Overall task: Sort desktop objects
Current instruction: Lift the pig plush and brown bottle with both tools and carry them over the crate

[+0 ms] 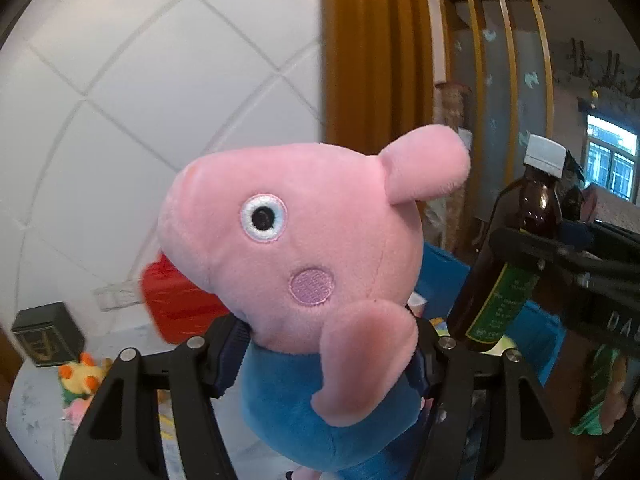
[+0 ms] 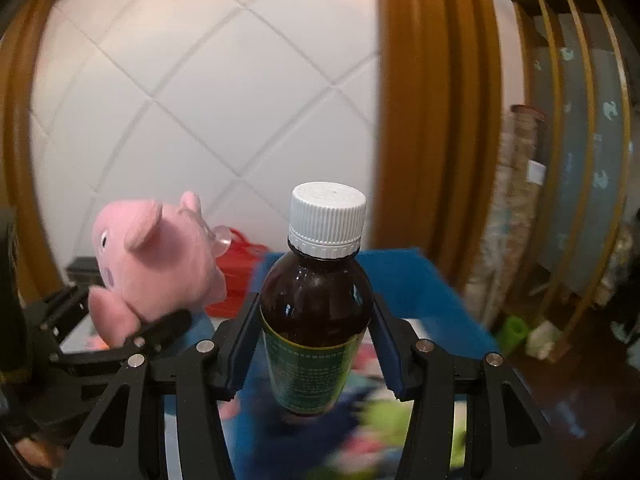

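The left hand-held gripper [image 1: 328, 360] clamps the pig plush [image 1: 304, 240] by its blue body, head up; the right hand-held gripper [image 2: 314, 340] grips the brown bottle [image 2: 316, 304] upright, directly above the blue bin [image 2: 424, 292], likely its nearer drop.

Both wrist cameras face a white tiled wall [image 1: 140, 100] from close range. The left looks along its gripper [image 1: 328, 356] past a pink plush pig [image 1: 304, 248]; the right frames a brown glass bottle [image 2: 316, 304]. Each view shows both objects
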`<state>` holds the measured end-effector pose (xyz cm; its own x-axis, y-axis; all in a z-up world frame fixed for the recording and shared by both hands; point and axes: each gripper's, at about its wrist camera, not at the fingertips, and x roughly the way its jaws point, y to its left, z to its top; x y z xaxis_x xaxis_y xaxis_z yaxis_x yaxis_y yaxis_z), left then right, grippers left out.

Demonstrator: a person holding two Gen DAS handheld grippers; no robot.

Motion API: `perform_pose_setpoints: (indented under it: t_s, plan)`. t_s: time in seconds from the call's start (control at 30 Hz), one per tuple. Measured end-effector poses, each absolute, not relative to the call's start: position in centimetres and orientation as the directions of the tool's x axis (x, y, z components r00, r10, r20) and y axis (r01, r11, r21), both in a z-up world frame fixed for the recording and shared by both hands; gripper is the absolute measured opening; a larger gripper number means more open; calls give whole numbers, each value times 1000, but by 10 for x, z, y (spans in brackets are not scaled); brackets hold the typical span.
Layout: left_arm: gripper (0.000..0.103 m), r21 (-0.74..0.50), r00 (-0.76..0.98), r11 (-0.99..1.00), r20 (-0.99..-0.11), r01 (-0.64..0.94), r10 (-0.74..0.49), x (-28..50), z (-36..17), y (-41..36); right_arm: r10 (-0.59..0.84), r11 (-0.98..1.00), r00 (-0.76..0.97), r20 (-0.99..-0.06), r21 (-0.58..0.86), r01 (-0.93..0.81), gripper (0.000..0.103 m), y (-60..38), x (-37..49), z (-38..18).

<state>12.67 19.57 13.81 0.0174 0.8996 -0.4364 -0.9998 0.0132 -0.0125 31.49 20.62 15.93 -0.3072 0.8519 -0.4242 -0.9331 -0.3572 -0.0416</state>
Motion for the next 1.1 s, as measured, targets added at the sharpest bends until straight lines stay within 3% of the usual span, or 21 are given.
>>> perform_pose_setpoints:
  t_s: [0.27,0.57,0.87,0.93,0.97,1.0,1.1]
  plan:
    - [64,53,-50,-23,-606,-998,794,219,122,279,829,-319,-220,-513,-111,-941,52,285,384,137]
    - [67,75,-96,-60,-777,-995,623,232,60,341,734,-342,-184,-653,-121,-932,52,355,396,79]
    - [69,117,-134,-66,-873,-991,469,238,-7,371,560,-382,-120,-820,-127,-916,53,391,395,-5]
    - [71,106,-120,-55,-881,-993,458,238,-12,373,551,-374,-99,-829,-139,-917,61,390,396,-14]
    - [77,92,-107,-55,-886,-994,450,236,-14,374,540,-374,-98,-836,-134,-918,66,389,397,-17]
    - [79,95,-112,-60,-887,-994,447,238,-15,375,528,-377,-111,-842,-115,-919,79,387,397,-19]
    - [80,125,-139,-61,-872,-990,470,241,-9,371,525,-358,-131,-841,-79,-930,86,394,411,-21]
